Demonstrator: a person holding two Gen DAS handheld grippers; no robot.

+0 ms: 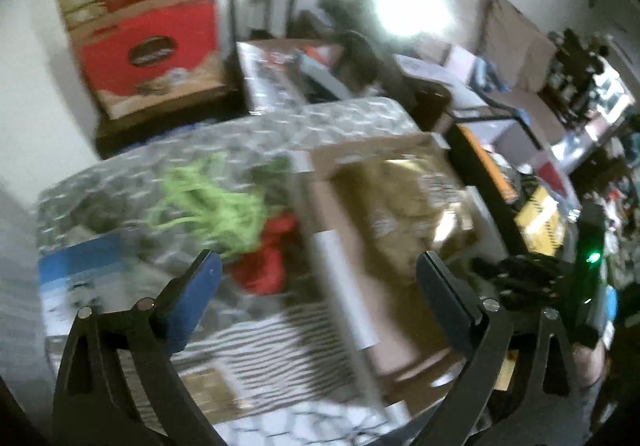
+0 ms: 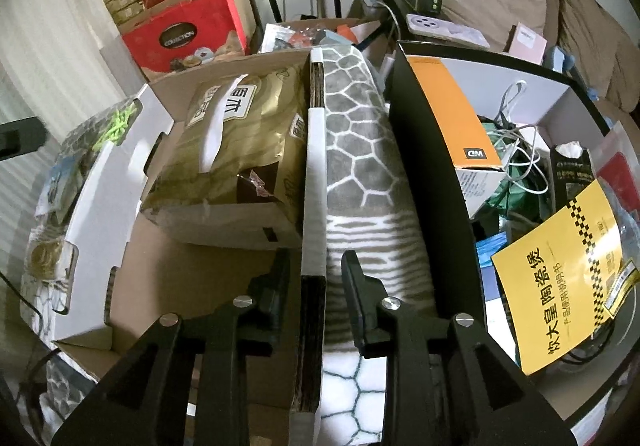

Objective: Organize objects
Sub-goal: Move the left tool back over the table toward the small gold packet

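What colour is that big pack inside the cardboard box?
Gold, with a white strip: the pack, clearest in the right wrist view.

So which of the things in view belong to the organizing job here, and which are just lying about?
In the job:
- cardboard box, its side wall between the right gripper's fingers
- gold packet inside it
- left gripper, open and empty

Lying about:
- red gift boxes
- black bin of cables
- yellow leaflet
- green cord

Glossy gold pack (image 2: pixel 236 150), matt cardboard box (image 2: pixel 100 214)
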